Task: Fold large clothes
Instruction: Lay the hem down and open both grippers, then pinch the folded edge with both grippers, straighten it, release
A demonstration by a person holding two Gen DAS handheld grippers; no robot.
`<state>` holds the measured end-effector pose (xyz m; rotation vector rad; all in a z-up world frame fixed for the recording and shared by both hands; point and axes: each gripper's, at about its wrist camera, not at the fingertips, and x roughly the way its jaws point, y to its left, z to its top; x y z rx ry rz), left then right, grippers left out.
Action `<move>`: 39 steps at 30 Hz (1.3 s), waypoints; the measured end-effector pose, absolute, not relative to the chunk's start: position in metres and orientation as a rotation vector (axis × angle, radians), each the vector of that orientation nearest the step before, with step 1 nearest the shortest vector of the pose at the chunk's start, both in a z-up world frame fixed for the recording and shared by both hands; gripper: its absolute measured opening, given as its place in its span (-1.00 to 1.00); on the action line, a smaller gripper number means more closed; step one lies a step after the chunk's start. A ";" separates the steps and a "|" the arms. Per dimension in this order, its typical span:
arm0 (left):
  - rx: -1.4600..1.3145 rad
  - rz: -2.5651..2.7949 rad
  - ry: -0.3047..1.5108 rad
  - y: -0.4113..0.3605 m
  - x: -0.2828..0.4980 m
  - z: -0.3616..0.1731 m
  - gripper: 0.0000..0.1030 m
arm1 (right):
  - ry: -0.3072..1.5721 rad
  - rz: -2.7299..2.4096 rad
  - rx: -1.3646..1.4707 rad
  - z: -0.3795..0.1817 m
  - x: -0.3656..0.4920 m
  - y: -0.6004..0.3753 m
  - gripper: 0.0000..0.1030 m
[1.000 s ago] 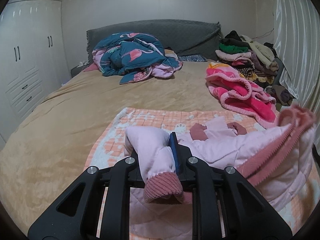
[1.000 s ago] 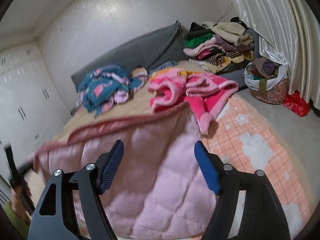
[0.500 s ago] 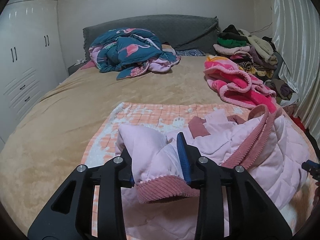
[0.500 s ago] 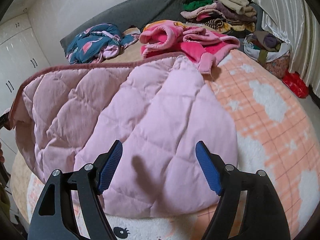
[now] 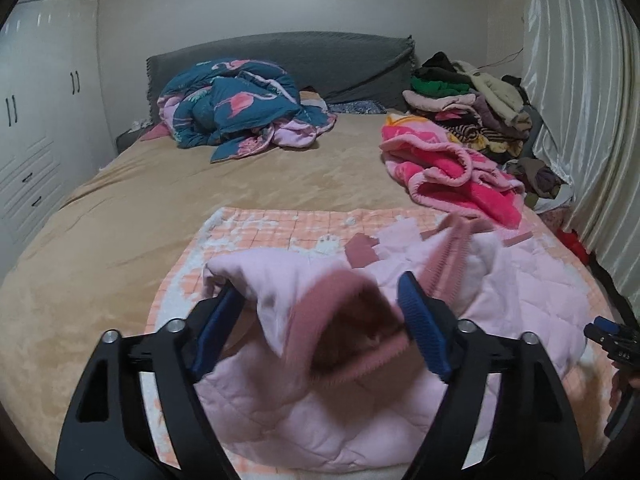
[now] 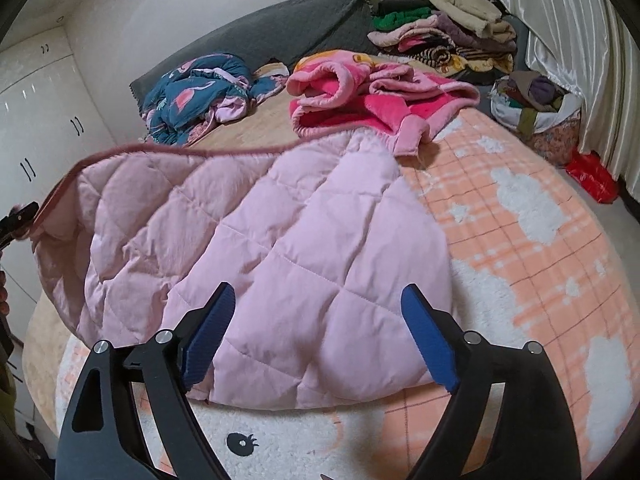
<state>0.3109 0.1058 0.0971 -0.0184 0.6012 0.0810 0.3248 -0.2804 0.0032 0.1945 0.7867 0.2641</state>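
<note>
A pale pink quilted jacket (image 6: pixel 280 248) with darker pink corduroy trim lies on an orange-and-white checked blanket (image 6: pixel 520 216) at the near end of the bed. In the left wrist view my left gripper (image 5: pixel 320 332) is open, and the jacket's sleeve (image 5: pixel 280 292) with its corduroy cuff (image 5: pixel 344 332) hangs loose between the blue pads (image 5: pixel 424 332). My right gripper (image 6: pixel 320 336) is open and empty just above the jacket's near hem. The right gripper also shows at the right edge of the left wrist view (image 5: pixel 612 336).
A tan bedspread (image 5: pixel 120 240) covers the bed. A teal flamingo quilt (image 5: pixel 236 104) lies by the grey headboard. A bright pink fleece garment (image 5: pixel 452 172) and a stack of folded clothes (image 5: pixel 468 108) sit at the right. White wardrobes (image 5: pixel 36 120) stand left, a curtain (image 5: pixel 580 100) right.
My left gripper has opened and let go of the sleeve, which now sags between the pads. The jacket has dropped flat onto the blanket. My right gripper stayed open and moved lower toward the hem.
</note>
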 end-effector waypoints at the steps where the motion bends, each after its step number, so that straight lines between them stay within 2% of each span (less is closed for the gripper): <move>1: -0.008 0.086 0.587 0.104 0.308 0.100 0.78 | 0.779 0.261 0.187 0.006 0.324 -0.281 0.70; 6: 0.073 0.110 0.498 0.094 0.291 0.118 0.82 | 0.757 0.230 0.172 0.012 0.324 -0.288 0.77; 10: 0.079 0.165 0.513 0.113 0.290 0.102 0.82 | 0.752 0.181 0.140 0.007 0.328 -0.295 0.80; 18: -0.089 0.147 0.790 0.179 0.302 -0.020 0.82 | 0.772 0.089 0.086 -0.019 0.356 -0.310 0.80; 24: -0.224 0.081 0.866 0.192 0.311 -0.063 0.82 | 0.812 0.121 0.162 -0.033 0.396 -0.319 0.76; 25: -0.216 0.080 0.867 0.188 0.315 -0.064 0.73 | 0.830 0.131 0.170 -0.035 0.403 -0.319 0.65; 26: -0.203 0.061 0.859 0.182 0.319 -0.064 0.22 | 0.846 0.143 0.170 -0.038 0.409 -0.316 0.12; 27: -0.190 0.050 0.849 0.176 0.322 -0.063 -0.02 | 0.859 0.171 0.152 -0.040 0.416 -0.310 -0.32; 29: -0.112 0.075 0.835 0.160 0.330 -0.057 -0.54 | 0.851 0.160 0.095 -0.038 0.419 -0.295 -0.62; 31: -0.052 0.098 0.816 0.150 0.342 -0.048 -0.68 | 0.802 0.127 0.076 -0.026 0.422 -0.286 -0.69; 35: -0.044 0.146 0.788 0.155 0.369 -0.028 -0.69 | 0.729 0.059 0.129 -0.001 0.442 -0.291 -0.71; 39: -0.031 0.183 0.824 0.156 0.398 -0.035 -0.69 | 0.770 0.006 0.130 -0.009 0.469 -0.291 -0.71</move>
